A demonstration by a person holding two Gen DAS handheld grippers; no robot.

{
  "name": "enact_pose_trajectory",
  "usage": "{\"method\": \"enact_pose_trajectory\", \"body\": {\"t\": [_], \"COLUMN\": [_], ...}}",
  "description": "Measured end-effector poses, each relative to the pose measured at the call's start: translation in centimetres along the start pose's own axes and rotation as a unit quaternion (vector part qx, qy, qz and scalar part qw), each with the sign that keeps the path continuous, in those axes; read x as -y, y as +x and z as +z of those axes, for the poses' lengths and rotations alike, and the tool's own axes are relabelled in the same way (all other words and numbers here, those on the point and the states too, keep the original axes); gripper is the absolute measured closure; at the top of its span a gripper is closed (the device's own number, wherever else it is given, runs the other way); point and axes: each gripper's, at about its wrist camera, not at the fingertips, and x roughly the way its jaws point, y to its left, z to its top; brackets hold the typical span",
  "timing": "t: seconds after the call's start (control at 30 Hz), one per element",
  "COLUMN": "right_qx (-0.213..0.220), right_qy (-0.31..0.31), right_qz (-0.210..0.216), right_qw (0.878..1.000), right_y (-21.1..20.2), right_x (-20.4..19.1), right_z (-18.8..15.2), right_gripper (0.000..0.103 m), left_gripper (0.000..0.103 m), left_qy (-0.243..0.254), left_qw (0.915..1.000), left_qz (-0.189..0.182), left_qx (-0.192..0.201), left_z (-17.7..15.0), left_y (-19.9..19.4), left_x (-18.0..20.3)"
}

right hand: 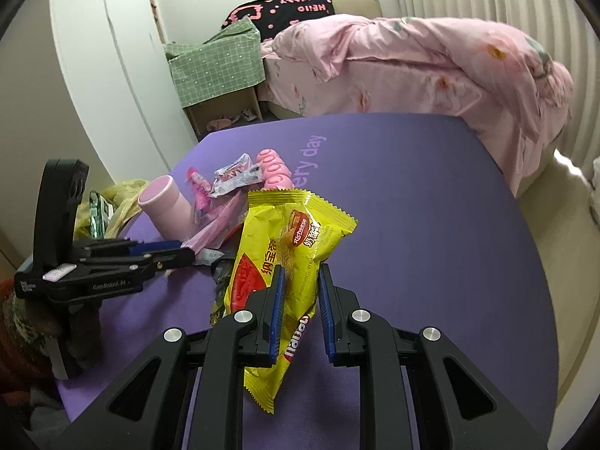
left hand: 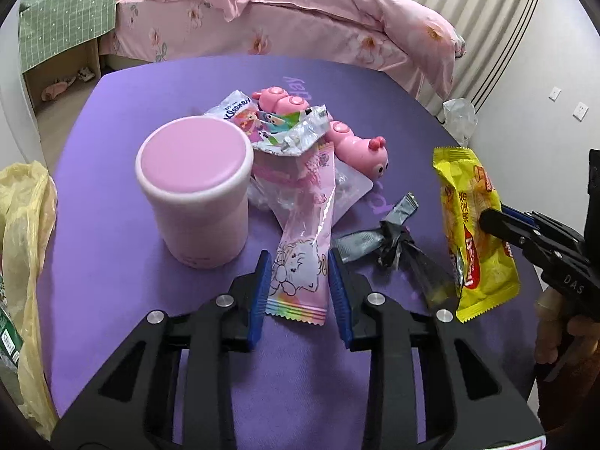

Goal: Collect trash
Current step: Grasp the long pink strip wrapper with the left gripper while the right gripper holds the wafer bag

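The yellow wrapper [right hand: 285, 262] reads "Richeese" (beside Chinese characters); a white packet [left hand: 234, 107] "Kleenex"; the purple mat [right hand: 412, 225] "ery day"; the black pillow [right hand: 285, 9] "HELLO".

Purple-covered table [left hand: 112, 225]: bore an upright pink canister [left hand: 195, 191], pink caterpillar toy [left hand: 352, 142], heaped wrappers [left hand: 292, 157], a crumpled grey wrapper [left hand: 378, 240]

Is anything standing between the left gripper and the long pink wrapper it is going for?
Nothing visible does. The pink wrapper already lies between the left gripper fingers, near end free on the purple mat. Its far end runs up into the pile of wrappers beside the pink cup, so those may drag along.
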Motion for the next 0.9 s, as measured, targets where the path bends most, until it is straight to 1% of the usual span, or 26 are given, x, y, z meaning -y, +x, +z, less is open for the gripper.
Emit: {"method": "enact_pose_trajectory", "body": {"t": [0.03, 0.13, 0.17, 0.27, 0.3, 0.4, 0.5, 0.67, 0.73, 0.8, 0.83, 0.87, 0.9], "right_qx": [0.0, -0.001, -0.003, -0.009, -0.006, -0.009, -0.02, -0.027, -0.036, -0.036, -0.047, -0.049, -0.041], "right_qy": [0.005, 0.016, 0.017, 0.01, 0.008, 0.012, 0.019, -0.003, 0.005, 0.012, 0.016, 0.014, 0.001], "right_qz": [0.002, 0.02, 0.026, 0.018, 0.02, 0.026, 0.022, -0.031, -0.038, -0.038, -0.044, -0.044, -0.044], "right_qw": [1.0, 1.0, 1.0, 1.0, 1.0, 1.0, 0.999, 0.999, 0.999, 0.999, 0.998, 0.998, 0.998], "right_y": [0.0, 0.1, 0.2, 0.5, 0.5, 0.8, 1.3, 1.9, 2.3, 2.6, 2.9, 3.0, 2.8], "right_x": [0.2, 0.4, 0.4, 0.0, 0.0, 0.0, -0.1, -0.6, -0.2, 0.4, 0.6, 0.6, 0.3], "right_z": [0.0, -0.1, -0.1, -0.3, -0.4, -0.5, -0.6, -1.1, -1.4, -1.8, -2.0, -2.2, -2.3], "right_gripper": [0.085, 0.085, 0.082, 0.062, 0.06, 0.059, 0.058, 0.057, 0.057, 0.057, 0.057, 0.057, 0.057], "left_gripper": [0.09, 0.091, 0.092, 0.092, 0.092, 0.092, 0.092, 0.092, 0.092, 0.092, 0.092, 0.092, 0.092], "left_qy": [0.003, 0.006, 0.006, 0.005, 0.006, 0.005, 0.001, -0.006, -0.008, -0.012, -0.014, -0.016, -0.016], "left_qw": [1.0, 1.0, 1.0, 0.9999, 0.9999, 0.9999, 0.9999, 0.9998, 0.9997, 0.9997, 0.9997, 0.9996, 0.9996], "left_qz": [-0.002, -0.002, -0.002, 0.0, 0.002, 0.006, 0.01, 0.012, 0.013, 0.012, 0.012, 0.012, 0.012], "left_qx": [0.001, 0.001, 0.002, 0.008, 0.01, 0.011, 0.011, 0.014, 0.017, 0.018, 0.018, 0.019, 0.02], "left_z": [-0.1, -0.4, -0.5, -0.9, -1.1, -1.7, -2.2, -3.1, -3.4, -3.6, -3.7, -3.8, -3.9], "left_y": [-0.3, -1.5, -1.9, -3.6, -3.9, -4.9, -5.3, -6.0, -6.3, -6.3, -6.4, -6.5, -6.6], "left_x": [0.0, 0.1, 0.1, -0.1, -0.3, -0.6, -1.0, -1.7, -1.9, -2.0, -2.1, -2.2, -2.2]}}
